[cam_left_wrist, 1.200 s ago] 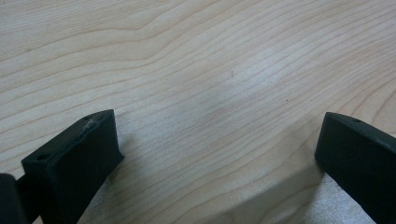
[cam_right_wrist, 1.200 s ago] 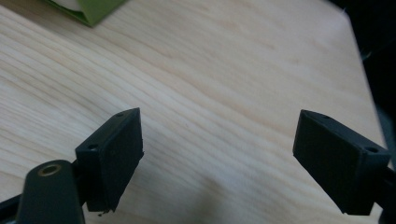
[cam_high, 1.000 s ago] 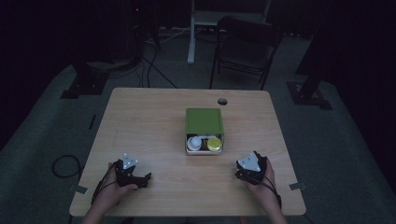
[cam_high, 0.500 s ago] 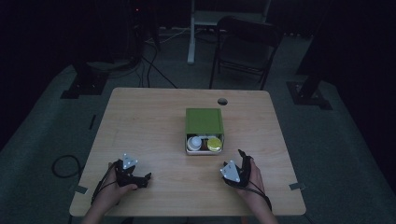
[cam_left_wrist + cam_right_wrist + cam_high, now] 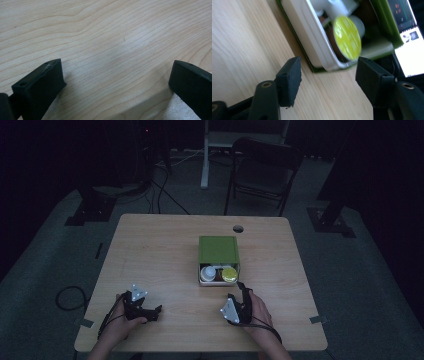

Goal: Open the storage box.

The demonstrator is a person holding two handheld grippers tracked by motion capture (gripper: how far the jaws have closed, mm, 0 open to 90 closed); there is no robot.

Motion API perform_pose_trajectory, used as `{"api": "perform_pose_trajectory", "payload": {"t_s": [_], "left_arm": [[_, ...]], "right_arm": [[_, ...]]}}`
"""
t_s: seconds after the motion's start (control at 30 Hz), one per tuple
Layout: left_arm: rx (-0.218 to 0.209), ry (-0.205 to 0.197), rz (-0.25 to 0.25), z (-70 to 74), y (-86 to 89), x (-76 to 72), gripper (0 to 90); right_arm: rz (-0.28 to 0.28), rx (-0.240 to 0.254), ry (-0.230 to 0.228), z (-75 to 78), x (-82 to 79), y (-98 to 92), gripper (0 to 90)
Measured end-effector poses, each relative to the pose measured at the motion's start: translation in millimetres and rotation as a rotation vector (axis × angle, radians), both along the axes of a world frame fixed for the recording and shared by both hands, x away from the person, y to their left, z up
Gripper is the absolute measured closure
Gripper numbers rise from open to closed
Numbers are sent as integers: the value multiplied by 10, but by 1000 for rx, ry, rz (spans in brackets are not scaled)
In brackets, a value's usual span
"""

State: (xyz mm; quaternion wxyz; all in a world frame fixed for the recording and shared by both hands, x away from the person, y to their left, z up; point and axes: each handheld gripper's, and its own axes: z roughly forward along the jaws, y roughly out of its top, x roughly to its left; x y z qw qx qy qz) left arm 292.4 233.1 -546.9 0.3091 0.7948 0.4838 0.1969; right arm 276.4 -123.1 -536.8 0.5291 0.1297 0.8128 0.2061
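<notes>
The green box (image 5: 218, 251) sits a little right of the middle of the bench (image 5: 150, 255), its white inner tray (image 5: 302, 30) slid out toward the person, with a yellow-lidded pot (image 5: 347, 37) and a white-capped bottle (image 5: 208, 272) lying in it. The right hand-held gripper (image 5: 241, 298) is just short of the tray's near right corner, tilted on its side. If it goes in at this slant, one jaw may catch the tray's lip rather than pass over it, shoving the whole box back or tipping the pot (the contents look loosely packed, though that is my guess). Its jaws have just been closing and stand partly apart, nothing between them and nothing touched; the tray corner lies beyond the tips. The left hand-held gripper (image 5: 145, 310) rests near the bench's front left, jaws wide apart over bare wood, holding nothing.
</notes>
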Motion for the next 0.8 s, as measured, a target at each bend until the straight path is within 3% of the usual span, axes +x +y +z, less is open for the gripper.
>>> {"api": "perform_pose_trajectory", "payload": {"t_s": [0.13, 0.33, 0.47, 0.53, 0.63, 0.8], "left_arm": [[0, 0, 0, 0, 0, 0, 1], [0, 0, 0, 0, 0, 0, 1], [-1, 0, 0, 0, 0, 0, 1], [-1, 0, 0, 0, 0, 0, 1], [0, 0, 0, 0, 0, 0, 1], [0, 0, 0, 0, 0, 0, 1]], "right_arm": [[46, -40, -1, -25, -10, 112, 384], [102, -145, -59, -78, -11, 268, 441], [106, -196, -47, -78, 24, 344, 448], [107, -209, -50, -71, 47, 382, 472], [105, -221, -106, -59, 59, 418, 512], [112, -246, -118, -61, 98, 457, 548]]}}
